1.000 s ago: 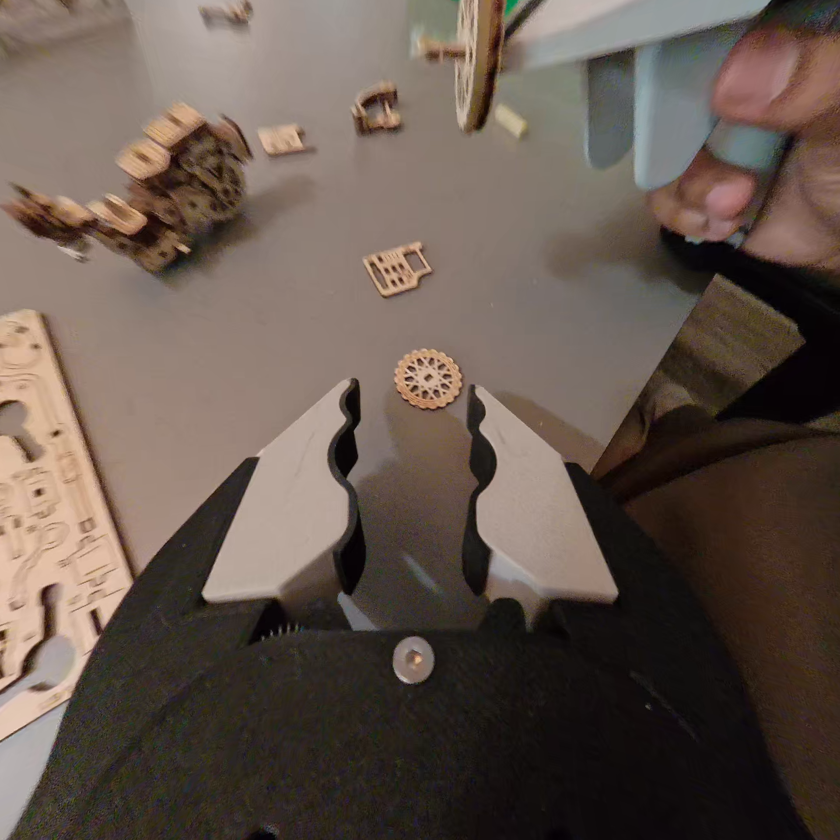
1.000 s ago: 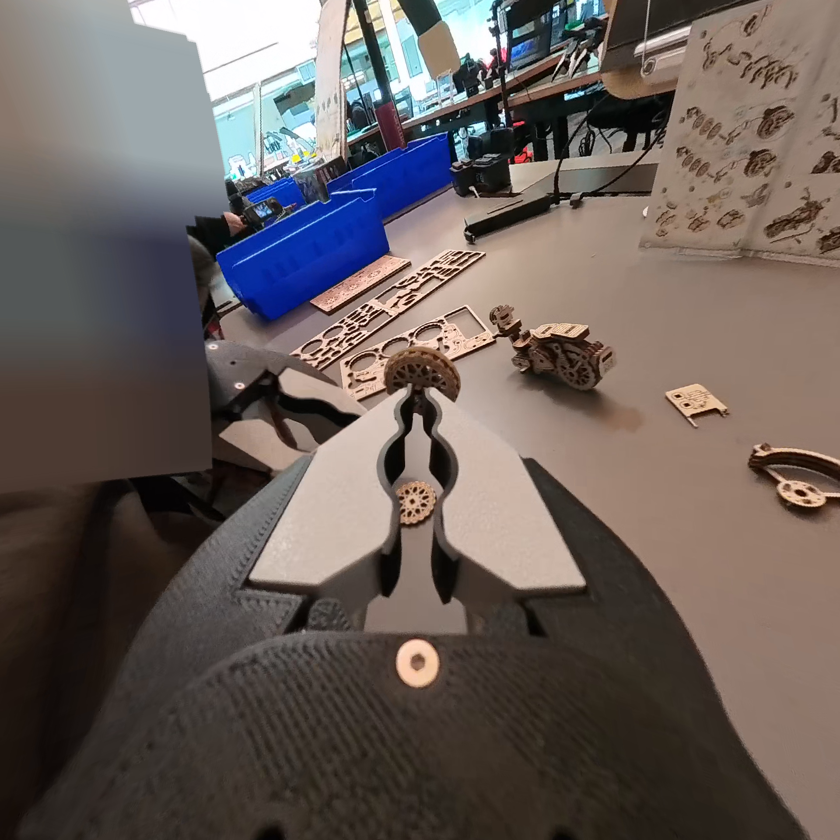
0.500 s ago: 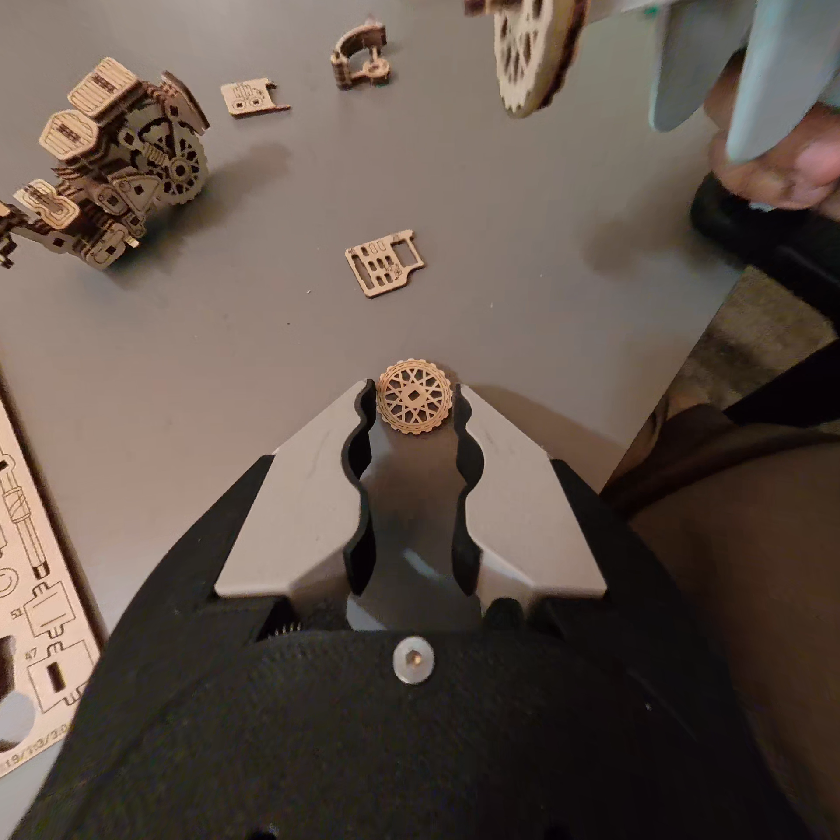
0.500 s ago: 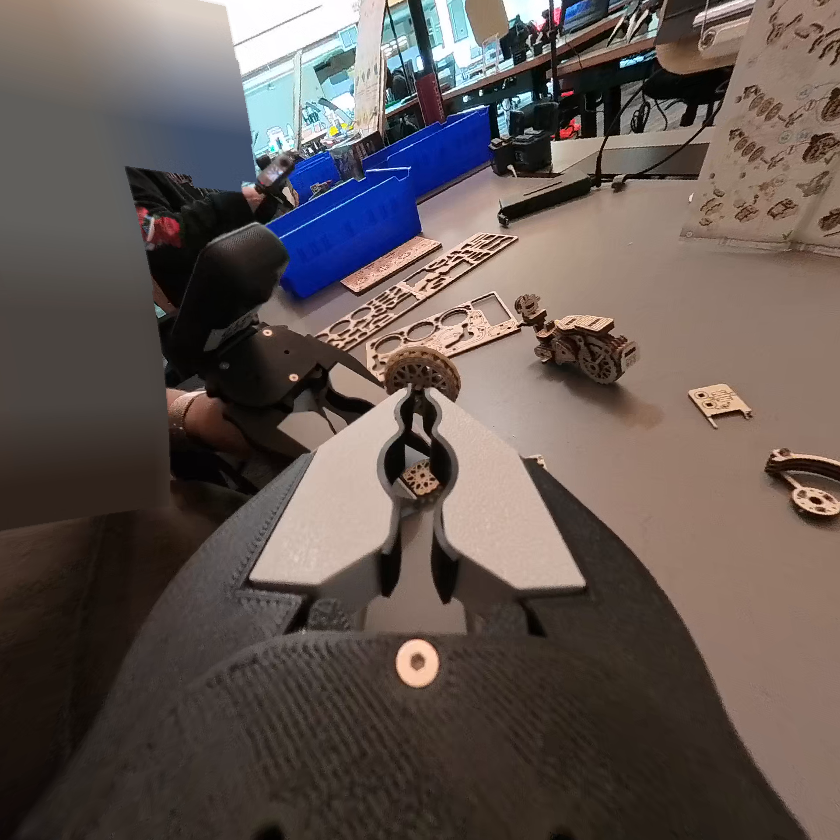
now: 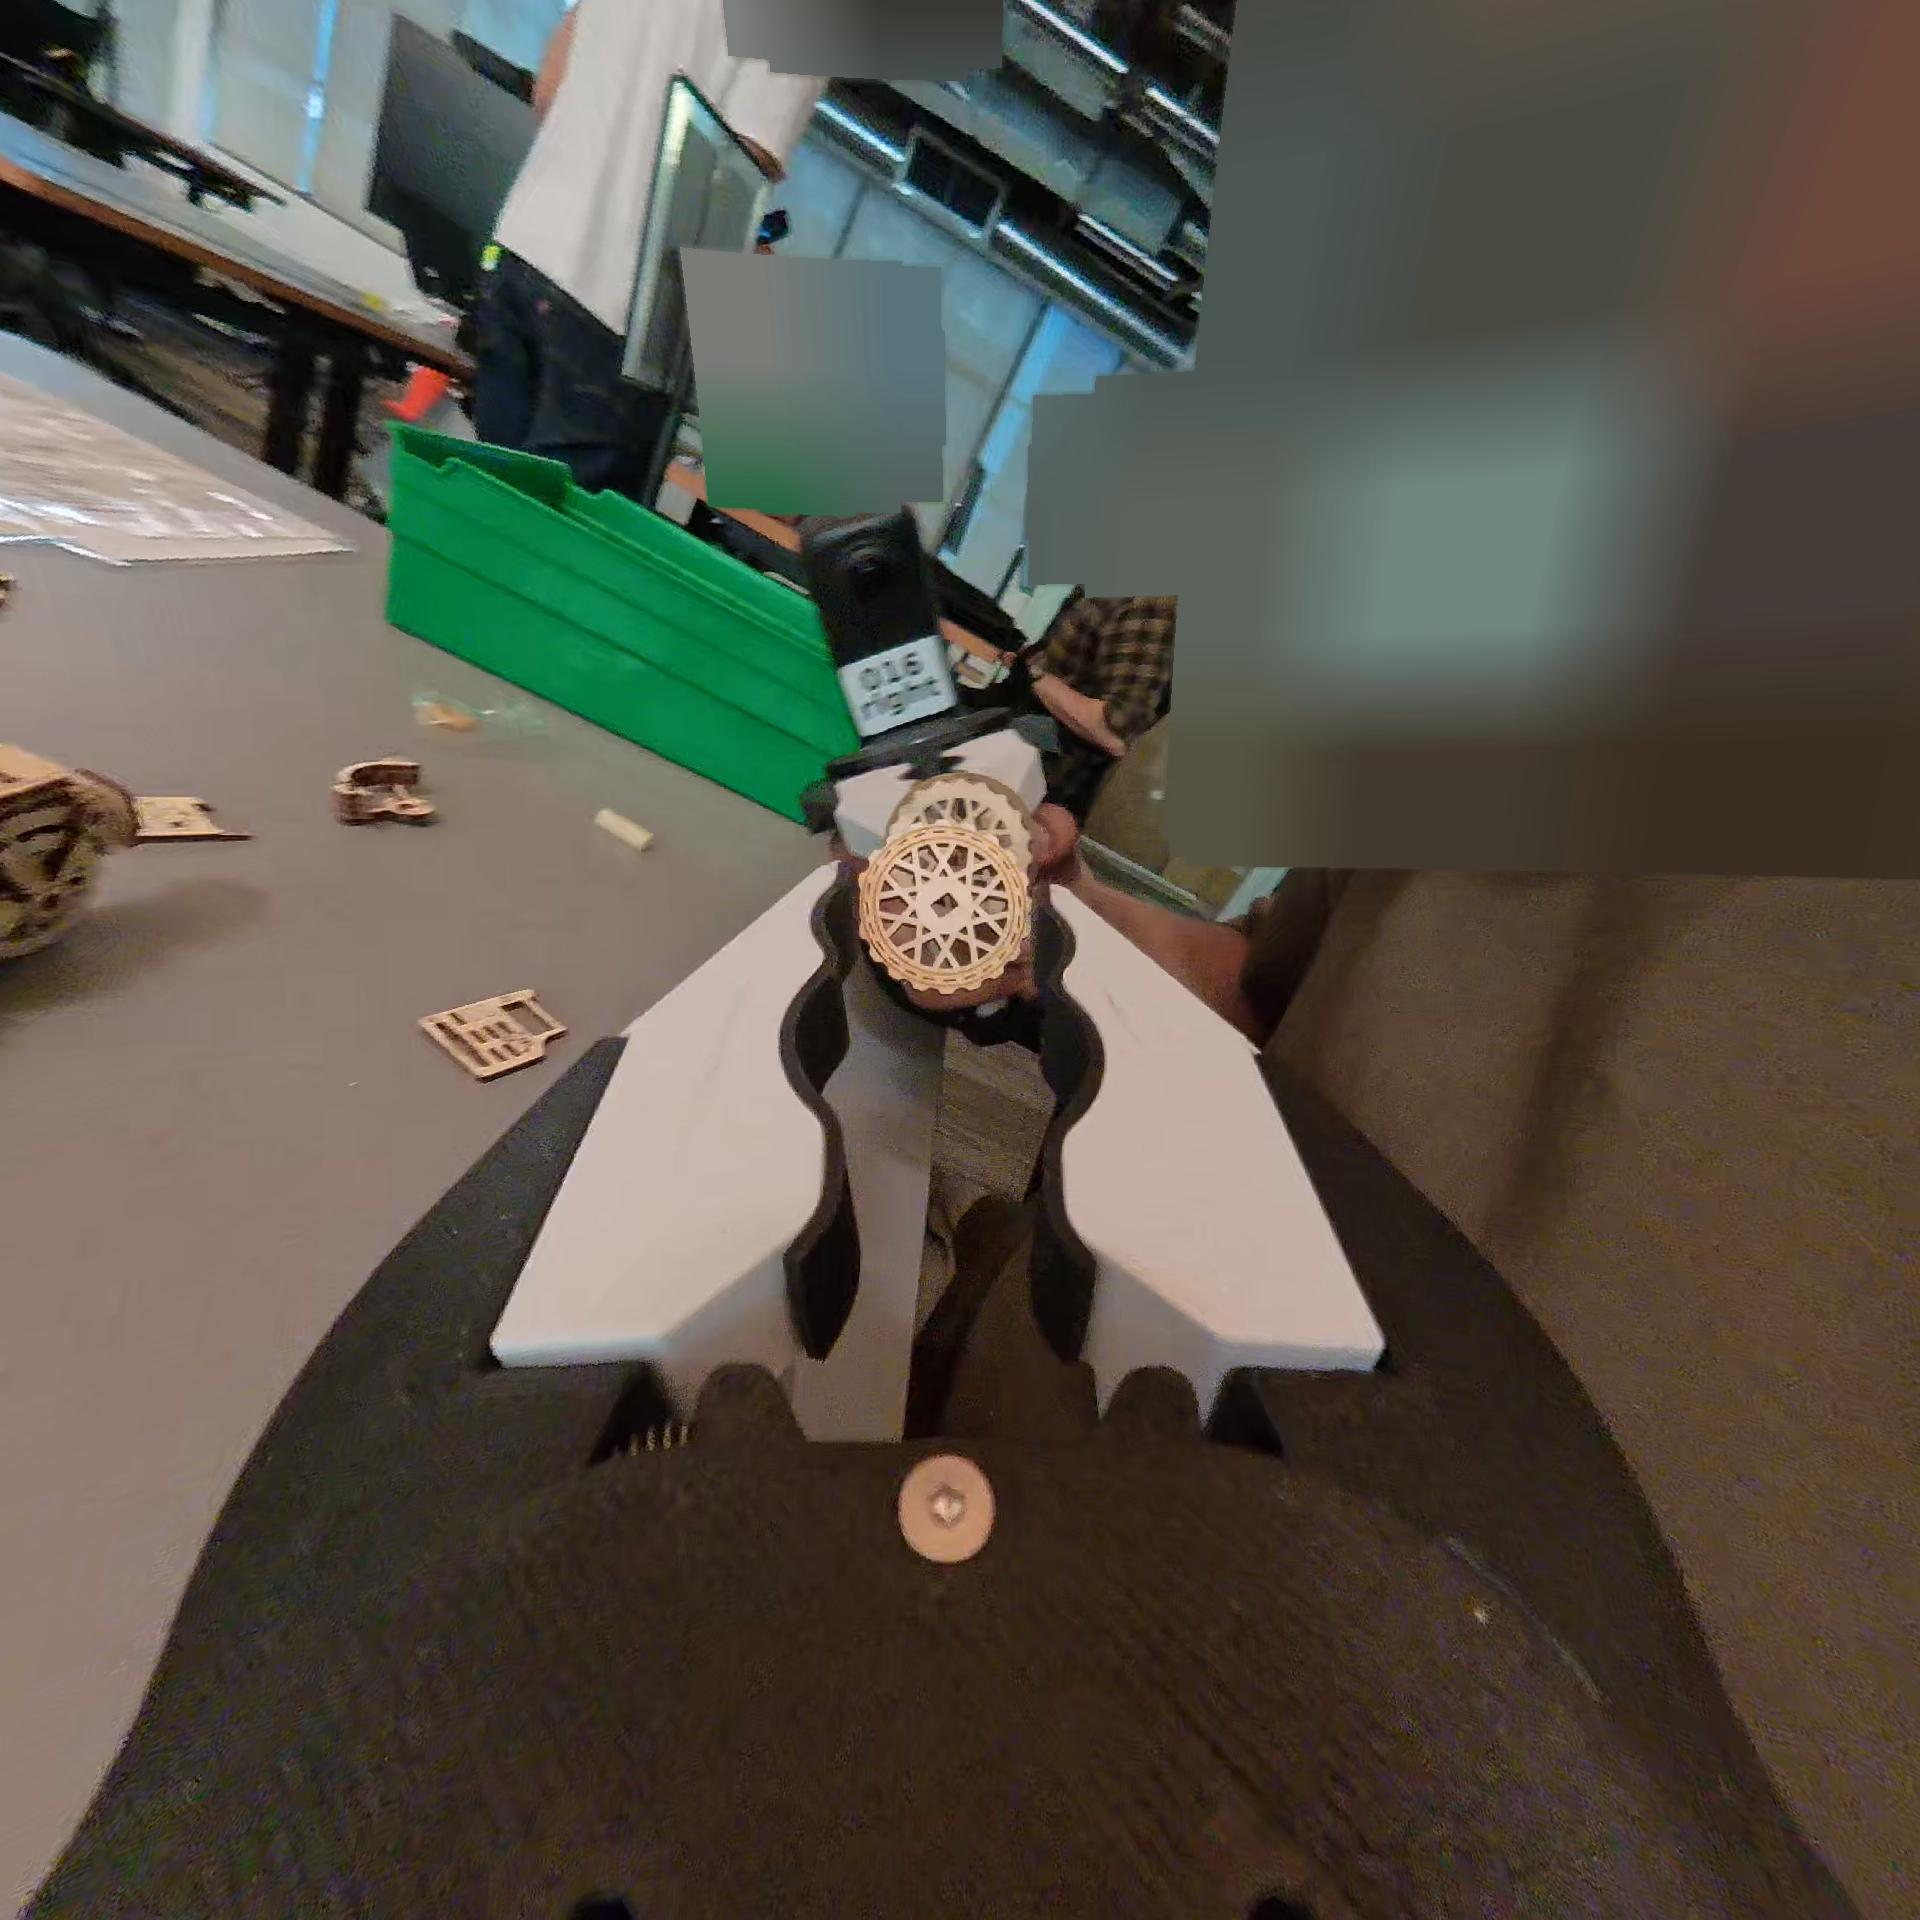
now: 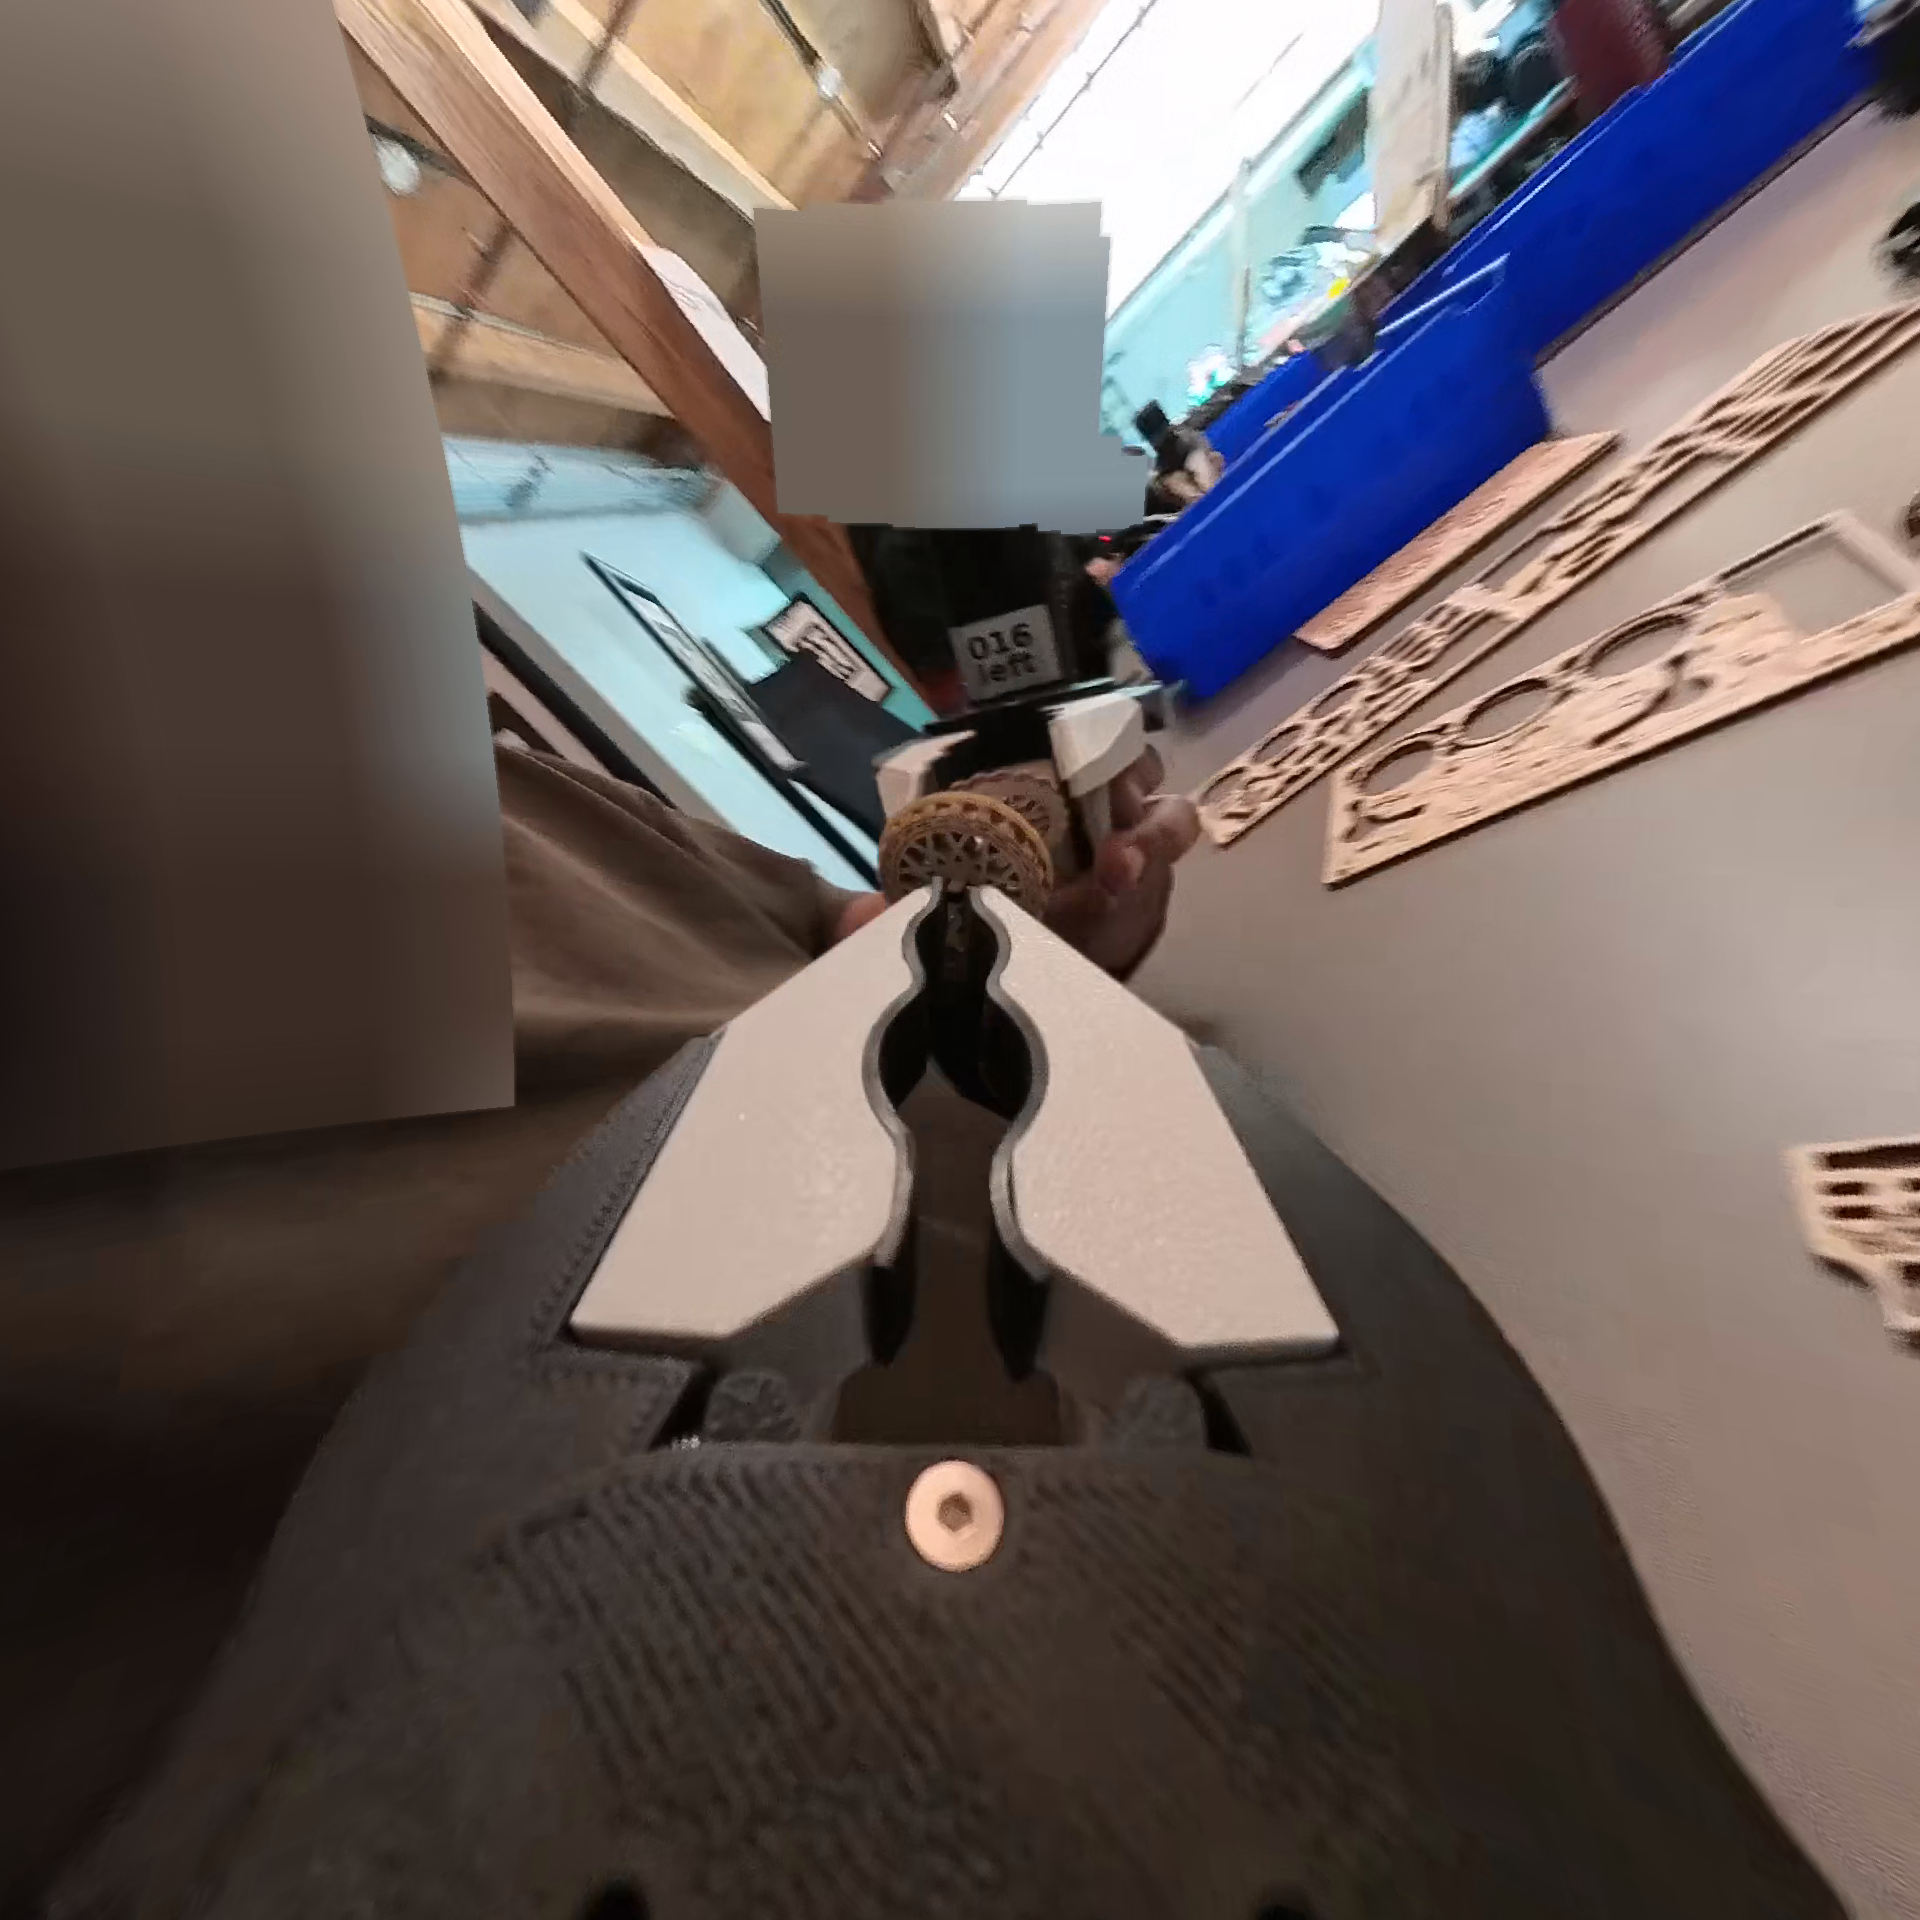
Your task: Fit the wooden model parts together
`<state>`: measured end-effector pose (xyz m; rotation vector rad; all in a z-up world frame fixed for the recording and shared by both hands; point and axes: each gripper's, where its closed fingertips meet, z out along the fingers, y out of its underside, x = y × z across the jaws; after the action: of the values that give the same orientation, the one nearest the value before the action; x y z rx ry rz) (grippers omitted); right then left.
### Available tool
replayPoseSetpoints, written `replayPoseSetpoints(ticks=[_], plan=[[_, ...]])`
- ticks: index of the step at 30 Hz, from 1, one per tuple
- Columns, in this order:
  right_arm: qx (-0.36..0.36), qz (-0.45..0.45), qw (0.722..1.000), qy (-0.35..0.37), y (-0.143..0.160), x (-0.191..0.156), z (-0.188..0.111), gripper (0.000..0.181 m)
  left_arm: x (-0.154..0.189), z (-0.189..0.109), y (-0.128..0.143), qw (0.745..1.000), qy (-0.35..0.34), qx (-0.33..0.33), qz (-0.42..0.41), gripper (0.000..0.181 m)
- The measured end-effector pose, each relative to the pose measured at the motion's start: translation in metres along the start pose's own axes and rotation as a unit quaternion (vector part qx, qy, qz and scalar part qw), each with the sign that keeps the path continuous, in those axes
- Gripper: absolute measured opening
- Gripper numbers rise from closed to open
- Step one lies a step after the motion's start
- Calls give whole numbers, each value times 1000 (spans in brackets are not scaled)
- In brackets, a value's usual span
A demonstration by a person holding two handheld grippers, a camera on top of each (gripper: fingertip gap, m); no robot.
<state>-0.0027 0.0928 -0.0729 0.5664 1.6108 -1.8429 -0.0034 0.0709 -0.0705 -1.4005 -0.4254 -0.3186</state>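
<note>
Grey and matte, the table carries loose wooden bits: a small slotted plate, a curved piece, and cut-out sheets near a blue bin, with a green bin farther back. Both tools are lifted off it and face each other. The left tool pinches a flat spoked disc by its rim at the fingertips, its face turned to the camera and its square centre hole clear. The right tool is pressed together on a thicker wheel assembly, gripping it from below so the wheel stands just above the tips. In the left wrist view the disc sits right in front of the wheel, nearly concentric with it; whether they touch I cannot tell. To do this step well, I judge, the disc's square hole should be lined up with whatever axle the wheel offers, faces kept parallel, then pushed straight along the axis with light force, since thin fretwork could snap if tilted or squeezed harder.
</note>
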Motion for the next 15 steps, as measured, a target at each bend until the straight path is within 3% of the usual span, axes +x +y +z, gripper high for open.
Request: replayPoseSetpoints(ticks=[6, 15], plan=[[38, 123, 988, -88, 2, -4, 7, 0, 13, 3, -3, 999, 26, 18, 2, 31], [49, 137, 984, -104, 2, -5, 12, 1, 12, 1, -10, 998, 39, 48, -34, 31]])
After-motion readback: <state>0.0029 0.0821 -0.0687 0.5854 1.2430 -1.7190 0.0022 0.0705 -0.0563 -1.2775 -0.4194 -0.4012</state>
